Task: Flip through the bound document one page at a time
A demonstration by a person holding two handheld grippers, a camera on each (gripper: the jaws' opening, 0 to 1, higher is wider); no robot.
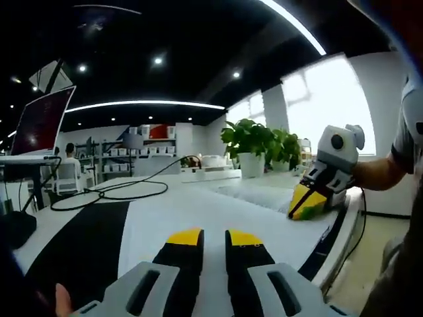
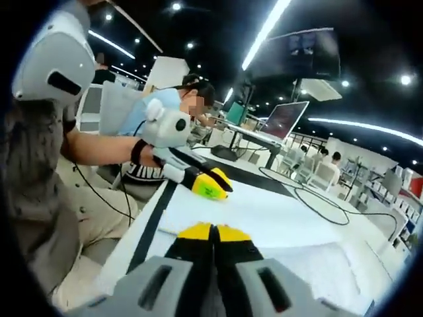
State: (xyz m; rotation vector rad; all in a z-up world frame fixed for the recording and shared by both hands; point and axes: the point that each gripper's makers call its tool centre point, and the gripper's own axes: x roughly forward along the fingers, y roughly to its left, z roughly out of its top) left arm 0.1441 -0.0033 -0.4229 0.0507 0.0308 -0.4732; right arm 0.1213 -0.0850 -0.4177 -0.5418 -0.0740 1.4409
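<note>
Bound document (image 1: 218, 211) lies flat on the desk (image 1: 86, 238) right under both grippers. Left gripper (image 1: 211, 238) sits slightly open, right gripper (image 2: 213, 231) closed on nothing. Looks like no page is lifted yet, so the flipping's all ahead.

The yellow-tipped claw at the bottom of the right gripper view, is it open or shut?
Shut. The right gripper has its two yellow-tipped jaws pressed together with no gap between them, resting over the white page of the bound document with nothing visibly pinched.

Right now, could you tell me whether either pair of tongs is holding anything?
No. The left tongs stand slightly apart, the right tongs closed, both empty above the white page.
</note>
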